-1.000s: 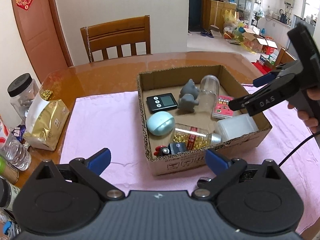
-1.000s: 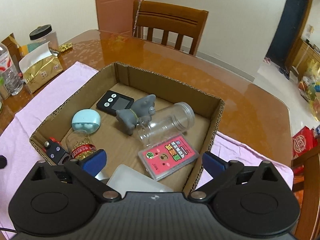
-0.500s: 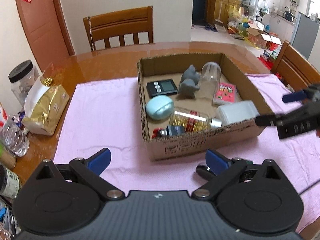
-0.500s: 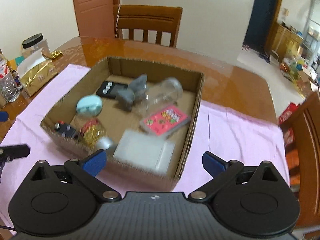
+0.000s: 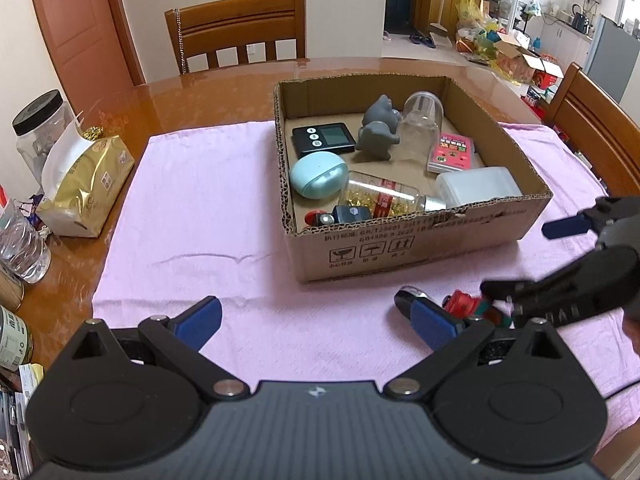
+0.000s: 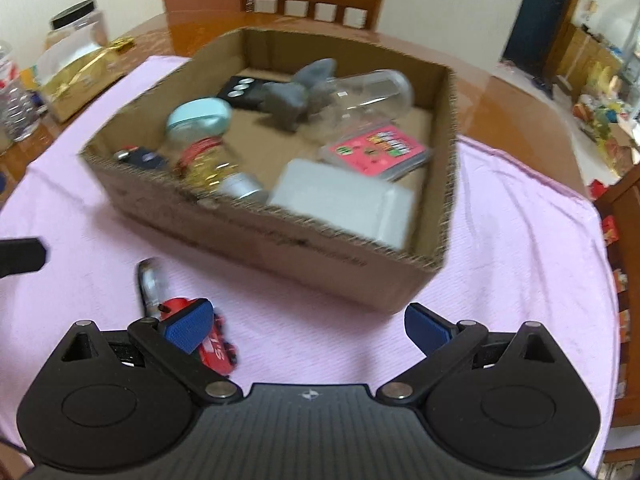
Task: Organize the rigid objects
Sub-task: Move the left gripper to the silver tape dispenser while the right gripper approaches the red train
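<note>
Now we eye the red toy car lying on the pink cloth just in front of the box, a dark key-like piece beside it. Our right gripper hangs wide apart and empty, its left pad over the car. Next, we judge, it must straddle the car and close. Our left gripper waits spread, empty.

Glossy wooden table, wooden chair behind it, cream walls, brown door, cluttered far room
</note>
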`<state>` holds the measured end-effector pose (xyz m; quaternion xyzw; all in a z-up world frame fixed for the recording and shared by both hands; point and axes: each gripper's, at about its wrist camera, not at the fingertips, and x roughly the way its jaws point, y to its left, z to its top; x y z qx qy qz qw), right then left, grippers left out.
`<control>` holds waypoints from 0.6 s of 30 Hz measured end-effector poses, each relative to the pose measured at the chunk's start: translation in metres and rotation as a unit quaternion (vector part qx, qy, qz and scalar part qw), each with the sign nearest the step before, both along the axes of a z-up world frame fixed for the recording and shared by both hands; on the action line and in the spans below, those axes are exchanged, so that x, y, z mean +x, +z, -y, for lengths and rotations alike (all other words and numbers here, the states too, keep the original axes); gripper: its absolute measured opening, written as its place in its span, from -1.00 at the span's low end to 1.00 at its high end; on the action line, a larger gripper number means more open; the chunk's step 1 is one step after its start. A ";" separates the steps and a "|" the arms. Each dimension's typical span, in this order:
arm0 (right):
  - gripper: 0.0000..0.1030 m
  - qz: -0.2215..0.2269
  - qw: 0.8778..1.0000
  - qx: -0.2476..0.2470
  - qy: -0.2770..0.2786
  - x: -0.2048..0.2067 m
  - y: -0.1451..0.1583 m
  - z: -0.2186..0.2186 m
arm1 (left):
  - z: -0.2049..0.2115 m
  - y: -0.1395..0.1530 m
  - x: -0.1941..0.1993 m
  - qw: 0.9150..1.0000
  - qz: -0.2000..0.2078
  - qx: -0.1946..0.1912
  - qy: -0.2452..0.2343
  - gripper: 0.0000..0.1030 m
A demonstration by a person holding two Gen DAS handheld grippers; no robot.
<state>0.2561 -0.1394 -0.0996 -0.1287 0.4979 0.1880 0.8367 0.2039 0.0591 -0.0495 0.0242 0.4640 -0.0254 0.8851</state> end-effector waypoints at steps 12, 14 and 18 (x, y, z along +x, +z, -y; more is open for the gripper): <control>1.00 -0.046 0.996 0.033 0.065 -0.037 -0.009 -0.026 | -0.002 -0.007 0.003 1.000 -0.009 -0.003 -0.006 0.95; 1.00 -0.046 0.996 0.025 0.071 -0.042 -0.015 -0.033 | -0.001 -0.010 0.004 1.000 -0.012 -0.006 -0.010 0.95; 1.00 -0.049 0.997 0.026 0.047 -0.038 -0.029 -0.039 | 0.000 -0.016 0.005 1.000 -0.021 -0.013 -0.017 0.95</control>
